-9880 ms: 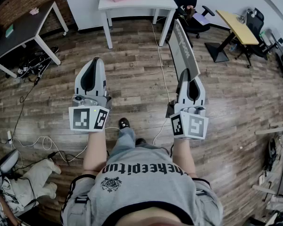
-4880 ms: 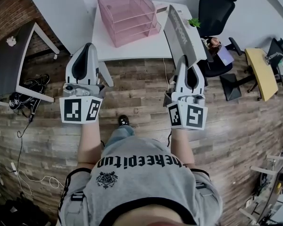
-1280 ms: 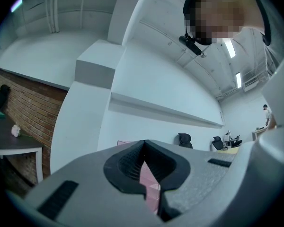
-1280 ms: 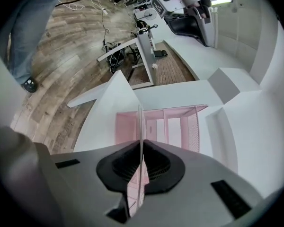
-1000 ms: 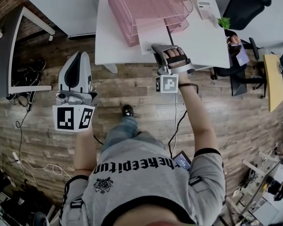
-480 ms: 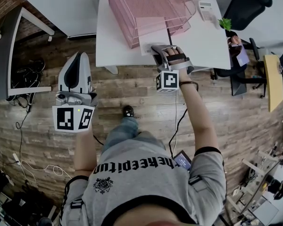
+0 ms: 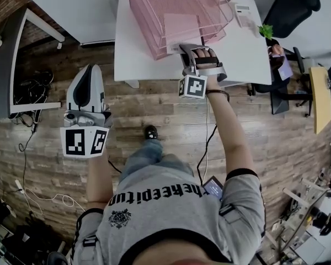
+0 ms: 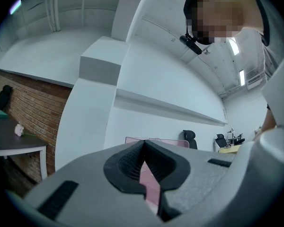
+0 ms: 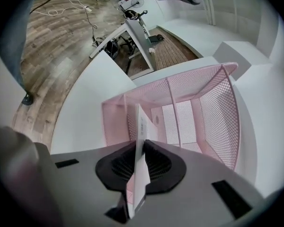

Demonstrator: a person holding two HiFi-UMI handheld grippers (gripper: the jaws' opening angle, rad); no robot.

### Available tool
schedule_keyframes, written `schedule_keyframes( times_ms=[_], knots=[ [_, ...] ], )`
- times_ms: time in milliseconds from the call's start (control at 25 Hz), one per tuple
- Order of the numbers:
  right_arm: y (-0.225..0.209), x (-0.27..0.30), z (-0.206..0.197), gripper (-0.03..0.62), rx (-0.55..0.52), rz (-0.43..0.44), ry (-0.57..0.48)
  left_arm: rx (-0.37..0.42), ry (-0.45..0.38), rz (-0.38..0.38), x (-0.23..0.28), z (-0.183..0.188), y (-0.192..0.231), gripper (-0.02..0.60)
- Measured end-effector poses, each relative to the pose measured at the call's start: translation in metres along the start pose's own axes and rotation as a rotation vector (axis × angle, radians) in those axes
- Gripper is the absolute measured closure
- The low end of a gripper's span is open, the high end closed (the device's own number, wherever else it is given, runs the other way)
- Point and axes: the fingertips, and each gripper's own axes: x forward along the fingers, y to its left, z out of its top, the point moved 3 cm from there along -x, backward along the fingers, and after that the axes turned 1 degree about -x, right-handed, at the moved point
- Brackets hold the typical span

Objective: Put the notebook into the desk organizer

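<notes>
The right hand-held gripper point(image 7: 185, 48) reaches over the front edge of the white tabletop point(image 7: 135, 54), turned on its side, with its marker cube toward the person. Its jaws are closing on the notebook point(image 7: 181, 25). In the right gripper view the thin notebook point(image 9: 141, 129) runs between the two black pads, which press on it from both sides. The notebook's far end is inside the open front of the pink mesh desk organizer point(image 7: 146, 21), level with its trays, while its near end sticks out toward the gripper. Which tier it is in cannot be told for certain. The organizer stands on the tabletop, and its mesh wall point(image 9: 220, 112) fills much of the right gripper view.

The left hand-held gripper point(image 7: 90, 70) hangs well apart from the tabletop, over the wooden floor point(image 7: 154, 112), pointing forward. In its own view the jaw tips meet point(image 8: 143, 144) with nothing held between them.

Beyond the tabletop's far right corner are a small green plant point(image 7: 266, 31) and a black office chair point(image 7: 289, 7).
</notes>
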Motion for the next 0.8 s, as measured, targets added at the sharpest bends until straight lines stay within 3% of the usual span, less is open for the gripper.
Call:
schedule_keyframes(
  times_ms=[520, 800],
  knots=[
    [-0.005, 0.025, 0.004, 0.574, 0.08, 0.004, -0.021, 0.002, 0.022, 0.021, 0.002, -0.009, 0.011, 0.578],
    [-0.007, 0.02, -0.002, 0.572, 0.316, 0.125, -0.077, -0.005, 0.022, 0.009, 0.008, -0.011, 0.008, 0.578]
  ],
)
